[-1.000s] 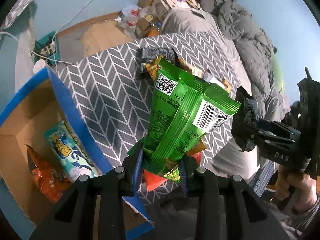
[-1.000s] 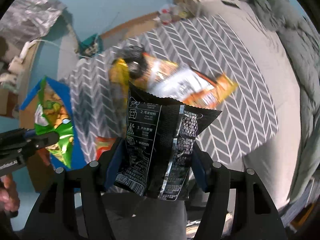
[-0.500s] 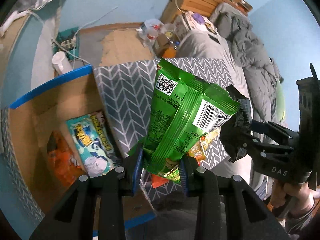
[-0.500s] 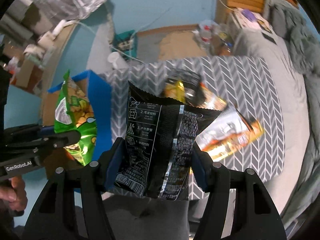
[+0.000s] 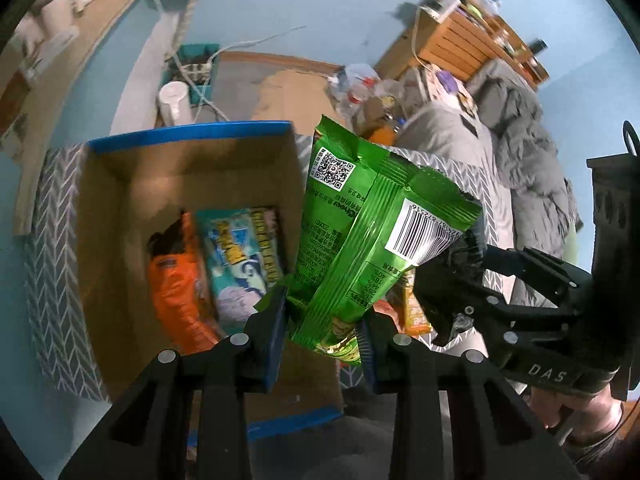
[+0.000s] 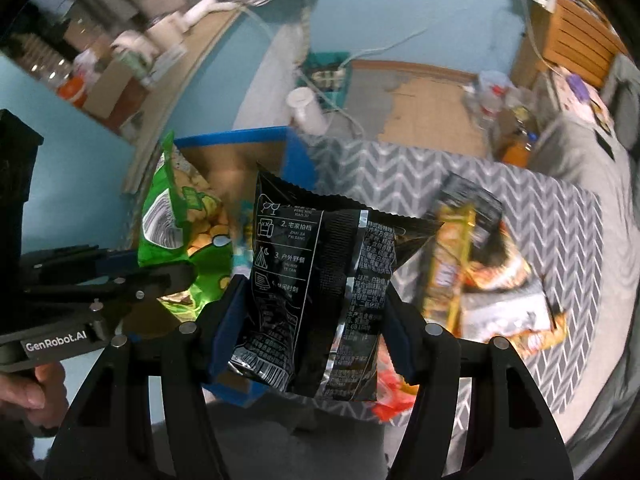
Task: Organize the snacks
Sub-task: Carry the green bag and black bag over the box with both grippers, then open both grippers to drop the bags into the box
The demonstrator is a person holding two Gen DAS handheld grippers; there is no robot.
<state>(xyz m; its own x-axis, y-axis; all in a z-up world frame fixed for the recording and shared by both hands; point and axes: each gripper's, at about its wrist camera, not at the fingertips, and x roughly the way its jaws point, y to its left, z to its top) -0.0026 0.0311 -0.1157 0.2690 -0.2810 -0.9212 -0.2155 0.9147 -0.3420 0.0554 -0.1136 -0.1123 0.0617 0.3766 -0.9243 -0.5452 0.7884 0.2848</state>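
Green snack bag (image 5: 372, 236) clamped in left tool (image 5: 324, 320), black packet (image 6: 320, 300) clamped in right tool (image 6: 312, 316), box (image 5: 188, 136) below.

I read "DAS" on the body of the right gripper (image 5: 452, 280) and "GenRobot.AI" on the left gripper (image 6: 176, 276). The black snack bag (image 6: 320, 288) carries numbered lines, "2." over "ZHAI JIA PAI DANG" and "3."; the green snack bag (image 5: 372, 236) shows a QR code, a barcode and "cheer", the rest too small to read.
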